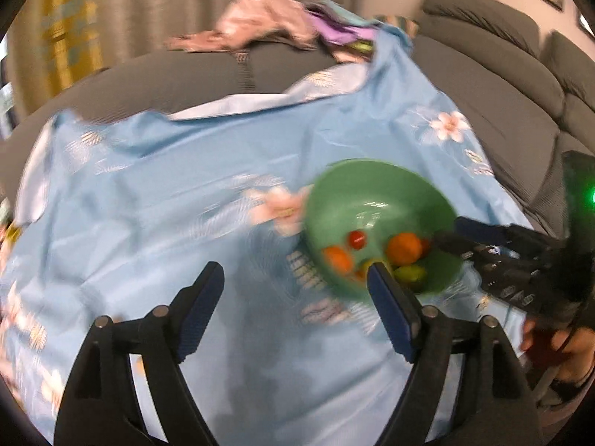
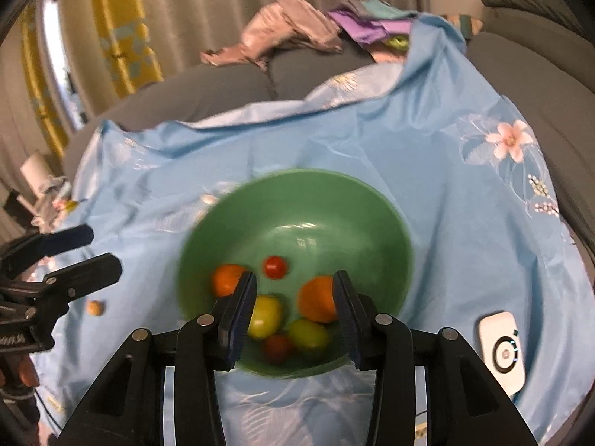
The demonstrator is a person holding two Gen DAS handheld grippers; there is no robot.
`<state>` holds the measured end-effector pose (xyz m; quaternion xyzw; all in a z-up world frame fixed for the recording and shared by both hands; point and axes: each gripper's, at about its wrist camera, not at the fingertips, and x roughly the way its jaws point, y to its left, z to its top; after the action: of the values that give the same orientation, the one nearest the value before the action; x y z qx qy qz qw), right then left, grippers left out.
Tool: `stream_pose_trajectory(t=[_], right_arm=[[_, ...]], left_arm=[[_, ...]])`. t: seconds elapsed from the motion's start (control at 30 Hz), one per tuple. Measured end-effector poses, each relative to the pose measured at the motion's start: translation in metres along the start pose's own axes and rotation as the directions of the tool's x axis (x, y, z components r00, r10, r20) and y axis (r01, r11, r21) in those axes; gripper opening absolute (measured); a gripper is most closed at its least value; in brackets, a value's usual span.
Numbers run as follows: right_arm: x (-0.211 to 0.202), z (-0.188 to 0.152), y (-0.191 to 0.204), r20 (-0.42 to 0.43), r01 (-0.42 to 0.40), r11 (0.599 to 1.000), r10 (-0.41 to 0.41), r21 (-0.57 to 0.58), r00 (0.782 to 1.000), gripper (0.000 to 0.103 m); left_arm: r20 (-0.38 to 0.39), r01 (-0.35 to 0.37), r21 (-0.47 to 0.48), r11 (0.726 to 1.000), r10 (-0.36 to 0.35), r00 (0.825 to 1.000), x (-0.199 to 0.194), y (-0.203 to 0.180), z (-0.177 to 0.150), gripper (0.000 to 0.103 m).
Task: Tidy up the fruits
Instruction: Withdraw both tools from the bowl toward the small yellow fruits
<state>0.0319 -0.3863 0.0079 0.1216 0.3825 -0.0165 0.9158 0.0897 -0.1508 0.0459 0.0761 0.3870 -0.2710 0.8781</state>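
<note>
Blue floral cloth (image 2: 427, 186) drapes the grey sofa (image 2: 230, 85), curtains (image 2: 223, 7) behind.

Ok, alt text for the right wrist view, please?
Open right tongs, holding nothing, hover over a green bowl of orange, red and yellow-green fruit on a blue floral cloth. Left tongs sit at the left edge.

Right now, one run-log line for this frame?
left gripper: open, empty, over the cloth | right gripper: open, empty, above the bowl | fruit: in bowl | small nut: loose on cloth
</note>
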Motion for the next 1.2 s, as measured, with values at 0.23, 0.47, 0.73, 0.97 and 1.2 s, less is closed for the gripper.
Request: stream_pose_trajectory(t=[0.23, 0.47, 0.73, 0.97, 1.2], right_arm=[[-0.008, -0.018, 0.047, -0.015, -0.172, 0.981, 0.171, -0.094, 0.985, 0.043], [0.015, -0.037, 0.096, -0.124, -0.300, 0.946, 0.285, -0.123, 0.950, 0.043], [0.024, -0.046, 0.139, -0.182, -0.335, 0.919, 0.300, -0.209, 0.936, 0.043], [0.035, -0.042, 0.146, -0.198, -0.318, 0.921, 0.276, -0.225, 0.940, 0.043], [0.052, -0.039, 0.150, -0.216, -0.309, 0.924, 0.262, -0.226, 0.941, 0.043]], left_arm=[[-0.065, -0.200, -0.204, 0.958, 0.190, 0.980, -0.044, 0.086, -0.084, 0.079], [-0.130, -0.229, -0.337, 0.913, 0.196, 0.972, -0.056, 0.120, -0.142, 0.078], [-0.096, -0.184, -0.303, 0.935, 0.162, 0.982, -0.048, 0.114, -0.134, 0.078], [-0.083, -0.158, -0.232, 0.960, 0.142, 0.986, -0.028, 0.109, -0.116, 0.078], [-0.109, -0.113, -0.211, 0.971, 0.092, 0.990, -0.005, 0.112, -0.105, 0.077]])
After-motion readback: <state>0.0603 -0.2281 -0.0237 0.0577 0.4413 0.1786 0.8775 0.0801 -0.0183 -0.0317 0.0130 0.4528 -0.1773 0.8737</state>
